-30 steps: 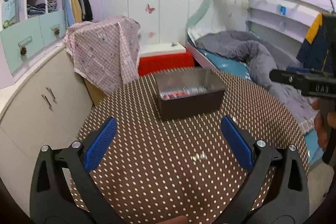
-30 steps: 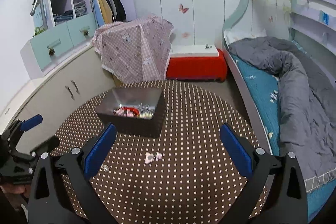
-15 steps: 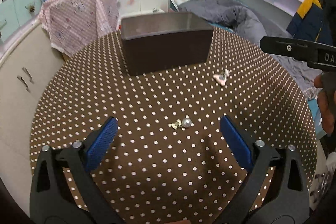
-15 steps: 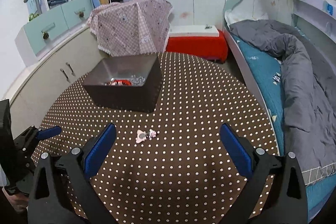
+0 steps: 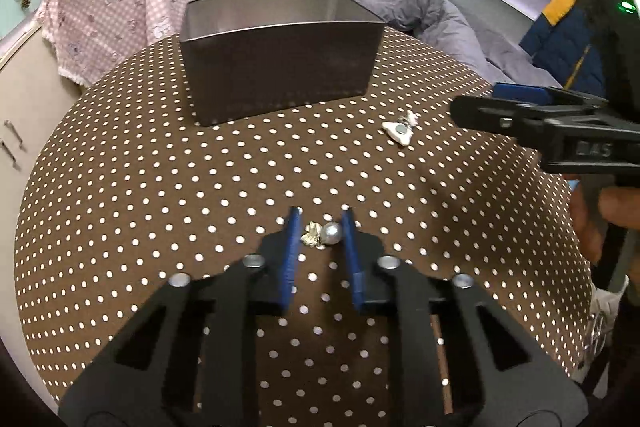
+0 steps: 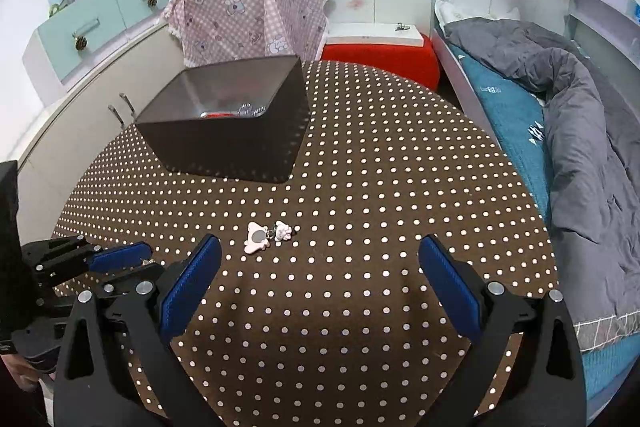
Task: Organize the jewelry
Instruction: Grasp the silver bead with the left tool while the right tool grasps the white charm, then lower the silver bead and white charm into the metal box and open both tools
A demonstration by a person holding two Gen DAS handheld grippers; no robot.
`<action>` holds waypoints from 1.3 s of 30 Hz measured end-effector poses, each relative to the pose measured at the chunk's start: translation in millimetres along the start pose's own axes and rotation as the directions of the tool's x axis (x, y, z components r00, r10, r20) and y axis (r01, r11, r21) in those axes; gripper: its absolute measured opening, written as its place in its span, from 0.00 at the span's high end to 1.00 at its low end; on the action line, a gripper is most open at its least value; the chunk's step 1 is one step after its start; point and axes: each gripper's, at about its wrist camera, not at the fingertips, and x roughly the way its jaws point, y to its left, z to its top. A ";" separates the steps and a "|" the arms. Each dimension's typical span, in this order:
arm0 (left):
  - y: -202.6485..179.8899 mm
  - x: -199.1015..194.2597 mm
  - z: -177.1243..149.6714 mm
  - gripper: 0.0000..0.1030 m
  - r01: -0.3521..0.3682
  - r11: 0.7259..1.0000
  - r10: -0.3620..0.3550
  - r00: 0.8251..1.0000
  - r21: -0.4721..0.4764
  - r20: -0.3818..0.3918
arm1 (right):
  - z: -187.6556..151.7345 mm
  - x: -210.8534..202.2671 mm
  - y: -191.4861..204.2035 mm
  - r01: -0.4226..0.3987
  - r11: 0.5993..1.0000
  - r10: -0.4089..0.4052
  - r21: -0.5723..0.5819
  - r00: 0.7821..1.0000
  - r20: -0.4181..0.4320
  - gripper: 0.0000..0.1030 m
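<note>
Earring (image 5: 323,234) before the box (image 5: 280,67), between my left gripper's (image 5: 320,233) narrowed fingers, grip unconfirmed: I close, lift, box it. Right gripper (image 6: 320,267) wide, empty.

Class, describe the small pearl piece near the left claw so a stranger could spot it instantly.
Start at the dark box on the dotted tablecloth. Nearer the camera, between the left claw's blue fingers, lies the pearl earring: a grey bead with a gold bit, unlike the pink earring.
</note>
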 end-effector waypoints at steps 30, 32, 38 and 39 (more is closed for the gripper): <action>27.0 -59.7 22.5 0.82 -0.030 0.996 0.043 0.986 -0.086 0.158 | 30.7 -35.0 33.8 -0.135 0.976 0.151 -0.171 0.985 0.080 0.74; 28.9 -71.1 34.5 0.82 -0.037 0.996 0.052 0.980 -0.082 0.190 | 45.6 -52.5 35.5 -0.147 0.972 0.171 -0.185 0.978 0.123 0.74; 34.0 -100.5 75.9 0.82 -0.073 0.995 0.087 0.956 -0.061 0.281 | 88.0 -87.5 43.8 -0.143 0.964 0.194 -0.222 0.955 0.226 0.74; 35.0 -103.1 82.7 0.82 -0.077 0.995 0.092 0.952 -0.060 0.292 | 95.0 -90.0 44.3 -0.142 0.964 0.195 -0.223 0.951 0.238 0.74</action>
